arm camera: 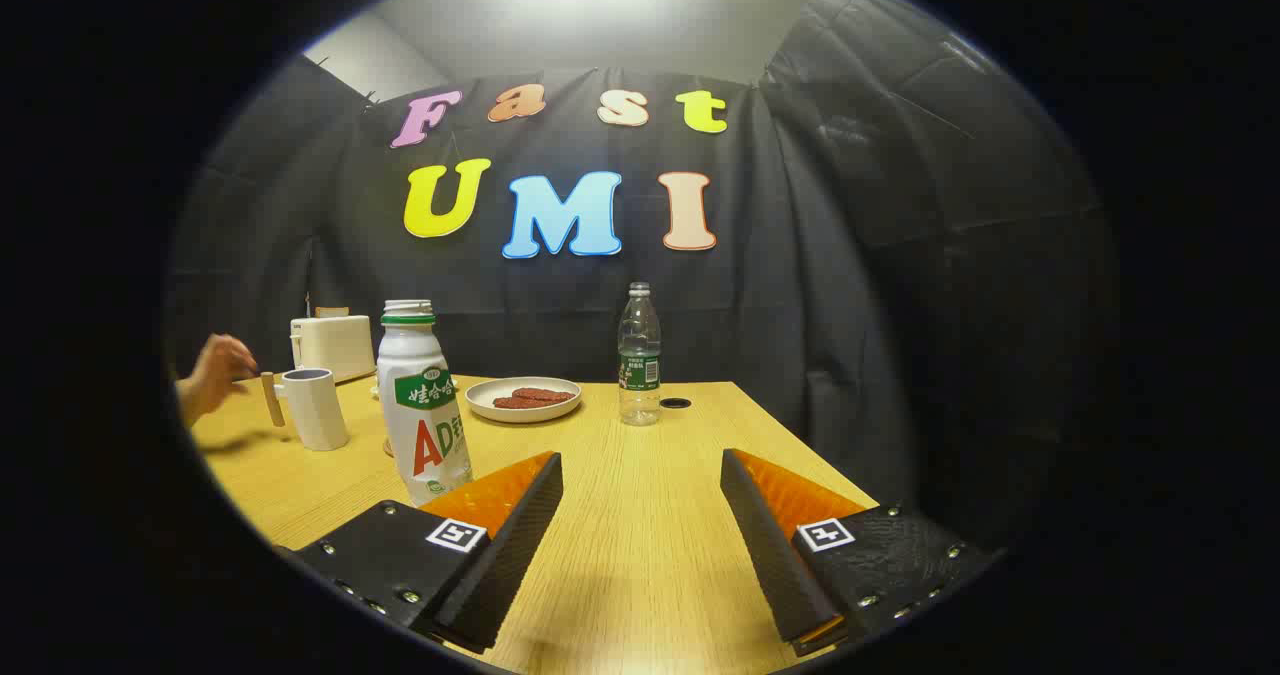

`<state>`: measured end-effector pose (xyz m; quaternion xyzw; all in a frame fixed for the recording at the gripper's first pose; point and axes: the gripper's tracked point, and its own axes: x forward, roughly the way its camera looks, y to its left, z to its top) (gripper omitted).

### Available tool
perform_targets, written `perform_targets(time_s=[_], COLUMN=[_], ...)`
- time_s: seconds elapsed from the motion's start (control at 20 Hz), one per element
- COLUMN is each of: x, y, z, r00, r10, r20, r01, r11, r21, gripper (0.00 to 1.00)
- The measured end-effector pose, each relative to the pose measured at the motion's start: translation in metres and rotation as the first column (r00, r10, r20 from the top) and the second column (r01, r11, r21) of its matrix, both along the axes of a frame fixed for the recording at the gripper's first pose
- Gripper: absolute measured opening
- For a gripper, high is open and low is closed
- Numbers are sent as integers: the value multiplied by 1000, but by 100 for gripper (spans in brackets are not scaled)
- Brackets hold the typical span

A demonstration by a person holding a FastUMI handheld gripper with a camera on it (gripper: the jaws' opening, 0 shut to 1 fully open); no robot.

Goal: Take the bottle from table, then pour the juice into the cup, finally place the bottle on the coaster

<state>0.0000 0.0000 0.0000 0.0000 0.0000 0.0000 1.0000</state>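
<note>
at the far left we see a person's hand (pixel 215 375) reaching in over the wooden table (pixel 640 515), its arm cut off from sight. just beside it stands a white cup (pixel 315 408) with a wooden handle, and behind the cup sits a cream toaster (pixel 333 345), partly hidden. next comes the white juice bottle (pixel 422 405), upright and uncapped, standing just ahead of the left finger and a little outside it; something small and round lies at its base, mostly hidden, and we cannot tell whether it is the coaster. further back rests a plate (pixel 523 400) with dark reddish pieces we cannot identify. the gripper (pixel 640 480) is spread wide, its fingers (pixel 500 545) apart with bare table between them, holding and touching nothing. beyond the fingers stands a clear water bottle (pixel 639 355), with a small dark cap (pixel 676 403) lying just beside it.
</note>
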Motion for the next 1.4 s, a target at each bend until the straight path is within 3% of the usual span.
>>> perform_targets(time_s=[0.7, 0.95, 1.25, 1.4], x=[7, 56, 73, 61], y=[-1, 5, 9, 11], z=[0, -4, 26, 43], r00=[1000, 999, 1000, 1000], r10=[0, 10, 10, -11], r20=[6, -33, 13, 26], r01=[0, -10, -10, 11], r11=[1000, 1000, 1000, 1000], r21=[0, -19, -29, -12], gripper=[97, 97, 97, 97])
